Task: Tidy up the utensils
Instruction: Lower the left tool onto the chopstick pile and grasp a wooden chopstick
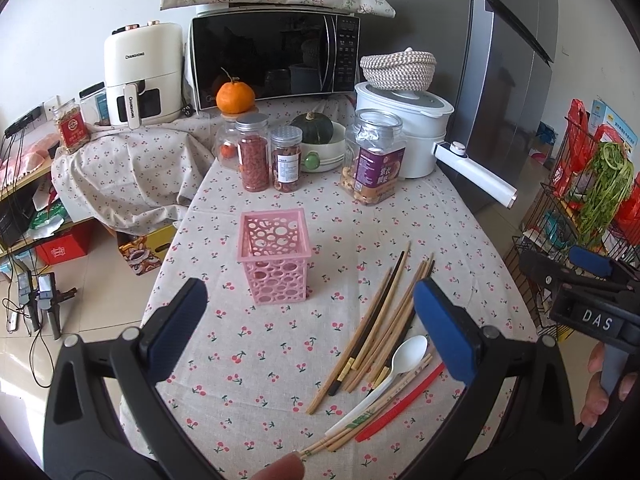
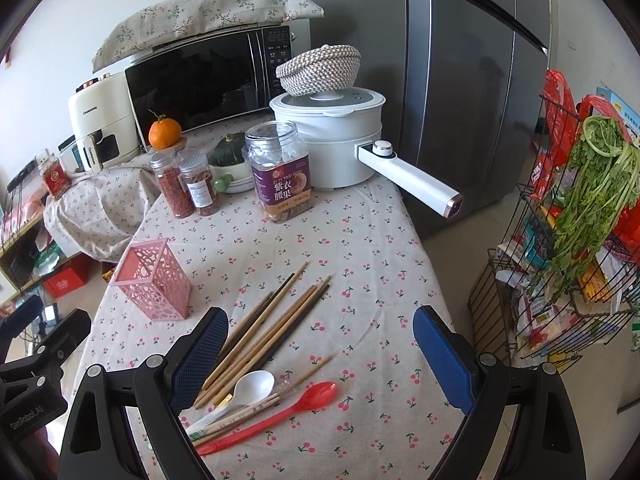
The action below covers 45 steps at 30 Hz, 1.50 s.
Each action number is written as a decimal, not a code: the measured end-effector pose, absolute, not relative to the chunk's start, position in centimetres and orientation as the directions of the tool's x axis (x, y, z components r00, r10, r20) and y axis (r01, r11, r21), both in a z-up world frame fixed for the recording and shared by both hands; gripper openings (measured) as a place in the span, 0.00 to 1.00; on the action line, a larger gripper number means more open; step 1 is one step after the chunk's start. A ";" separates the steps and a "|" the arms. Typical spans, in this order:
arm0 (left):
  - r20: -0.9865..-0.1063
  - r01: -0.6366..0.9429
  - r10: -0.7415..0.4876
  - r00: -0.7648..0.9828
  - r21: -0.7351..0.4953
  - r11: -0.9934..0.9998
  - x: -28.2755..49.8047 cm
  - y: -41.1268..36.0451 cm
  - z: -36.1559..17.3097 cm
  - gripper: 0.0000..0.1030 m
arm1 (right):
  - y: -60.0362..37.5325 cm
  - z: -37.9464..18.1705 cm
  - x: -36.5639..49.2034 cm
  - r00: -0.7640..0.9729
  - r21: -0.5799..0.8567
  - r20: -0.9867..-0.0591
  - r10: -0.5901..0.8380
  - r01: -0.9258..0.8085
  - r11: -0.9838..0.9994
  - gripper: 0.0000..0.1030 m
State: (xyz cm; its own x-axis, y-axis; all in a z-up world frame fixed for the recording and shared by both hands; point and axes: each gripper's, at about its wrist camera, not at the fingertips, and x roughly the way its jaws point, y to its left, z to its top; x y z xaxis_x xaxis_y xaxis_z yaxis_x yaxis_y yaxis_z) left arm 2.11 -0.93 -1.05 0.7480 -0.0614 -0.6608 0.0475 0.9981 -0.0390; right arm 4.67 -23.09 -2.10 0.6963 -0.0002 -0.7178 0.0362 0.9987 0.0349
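Left wrist view shows the utensils lying loose on the bench (image 1: 248, 332): a fan of wooden and dark chopsticks (image 1: 384, 320), a white plastic spoon (image 1: 408, 354) across their near ends, and a red spoon (image 1: 400, 404) of which only the handle shows past my finger. The right wrist view gives the same pile closer, with the chopsticks (image 2: 264, 332) pointing away from me, the white spoon (image 2: 252, 388) on top of their near ends and the red spoon (image 2: 288, 408) lying just beside it on the near side, bowl to the right. A pink perforated holder (image 1: 276, 256) stands upright on the cherry-print cloth to the left of the pile and apart from it, with nothing in it that I can see.

My left gripper (image 1: 310, 332) is spread wide and holds nothing. Its blue pads (image 1: 444, 332) hang above the cloth, the holder showing between them further out and the right pad overlapping the chopsticks in view. My right gripper (image 2: 320, 360) is equally wide open and empty, above the near end of the pile, its left pad over the chopstick ends. I cannot tell whether it touches them.

Further back on the bench stand jars (image 2: 280, 172) of dried food, a green squash (image 2: 230, 150) in a bowl, a white electric pot (image 2: 332, 140) with a long handle, an orange (image 2: 164, 132), a microwave (image 2: 200, 76) and an air fryer (image 1: 142, 76). A grey fridge (image 2: 460, 80) rises to the right, with a wire rack (image 2: 560, 280) of greens beside it.
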 end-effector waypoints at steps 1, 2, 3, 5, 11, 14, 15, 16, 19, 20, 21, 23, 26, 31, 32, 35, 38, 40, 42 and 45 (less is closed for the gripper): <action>-0.673 0.055 -0.072 0.736 -0.046 0.997 2.6 -0.9 -1.2 1.00 | -23.3 -2.3 5.1 0.685 0.040 -0.728 0.005 0.035 0.999 0.92; -0.689 0.068 -0.085 0.719 -0.053 0.996 3.2 -1.0 -1.4 1.00 | -23.6 -2.6 5.5 0.672 0.049 -0.741 0.018 0.028 0.998 0.92; -0.710 0.081 -0.092 0.699 -0.050 0.995 4.0 -1.3 -1.7 1.00 | -23.9 -2.9 6.1 0.654 0.064 -0.756 0.035 0.021 0.998 0.92; -0.746 0.125 -0.121 0.655 -0.050 0.991 5.5 -2.1 -2.4 1.00 | -24.4 -3.7 7.2 0.607 0.095 -0.792 0.065 0.018 0.995 0.92; -0.861 0.229 -0.207 0.464 -0.109 0.967 10.8 -5.3 -6.3 0.73 | -26.8 -6.6 10.5 0.499 0.179 -0.860 0.109 0.093 0.979 0.84; -0.904 0.239 -0.211 0.371 -0.127 0.963 13.3 -6.6 -9.1 0.55 | -27.6 -7.7 11.6 0.476 0.177 -0.872 0.110 0.099 0.979 0.79; -0.916 0.238 -0.213 0.339 -0.136 0.962 14.0 -7.0 -10.1 0.48 | -27.8 -8.0 11.8 0.467 0.178 -0.877 0.111 0.101 0.979 0.78; -0.926 0.240 -0.215 0.309 -0.143 0.960 14.6 -7.3 -11.0 0.46 | -28.0 -8.3 12.0 0.459 0.180 -0.881 0.117 0.097 0.979 0.77; -0.950 0.254 -0.203 0.237 -0.141 0.957 16.2 -8.4 -13.4 0.33 | -28.3 -9.3 12.9 0.433 0.185 -0.892 0.131 0.086 0.979 0.77; -0.955 0.253 -0.195 0.224 -0.136 0.958 16.5 -8.6 -14.0 0.29 | -28.4 -9.5 13.1 0.428 0.185 -0.894 0.133 0.084 0.979 0.77; -0.959 0.250 -0.187 0.215 -0.131 0.959 16.8 -8.7 -14.5 0.25 | -28.5 -9.7 13.2 0.426 0.183 -0.895 0.131 0.085 0.979 0.77; -0.962 0.244 -0.183 0.203 -0.132 0.961 17.4 -8.9 -15.2 0.22 | -28.6 -9.9 13.5 0.421 0.178 -0.898 0.127 0.084 0.981 0.77; -0.966 0.246 -0.179 0.185 -0.131 0.960 17.9 -9.0 -15.7 0.20 | -28.6 -10.1 13.8 0.418 0.178 -0.899 0.130 0.078 0.981 0.77; -0.977 0.261 -0.150 0.152 -0.106 0.960 18.5 -9.3 -16.7 0.20 | -28.7 -10.5 14.1 0.402 0.205 -0.902 0.154 0.087 0.975 0.77; -0.979 0.270 -0.136 0.149 -0.092 0.958 18.5 -9.4 -16.7 0.20 | -28.6 -10.5 14.1 0.399 0.211 -0.903 0.160 0.087 0.974 0.77; -0.985 0.314 -0.090 0.144 -0.040 0.948 18.4 -9.9 -16.8 0.20 | -28.3 -10.6 14.1 0.395 0.208 -0.905 0.158 0.088 0.974 0.77; -0.987 0.319 -0.070 0.145 -0.020 0.947 18.5 -10.3 -16.7 0.15 | -28.2 -10.7 14.3 0.394 0.207 -0.906 0.156 0.090 0.974 0.77; -0.984 0.316 -0.059 0.170 -0.002 0.949 18.2 -10.1 -16.3 0.08 | -28.0 -10.8 14.4 0.391 0.206 -0.907 0.155 0.093 0.974 0.77; -0.974 0.322 -0.084 0.208 -0.013 0.947 17.7 -9.7 -15.2 0.08 | -27.9 -11.0 14.5 0.386 0.211 -0.908 0.161 0.092 0.973 0.77; -0.956 0.323 -0.127 0.264 -0.037 0.946 16.3 -9.0 -12.4 0.07 | -27.5 -11.3 14.5 0.378 0.210 -0.911 0.162 0.089 0.974 0.77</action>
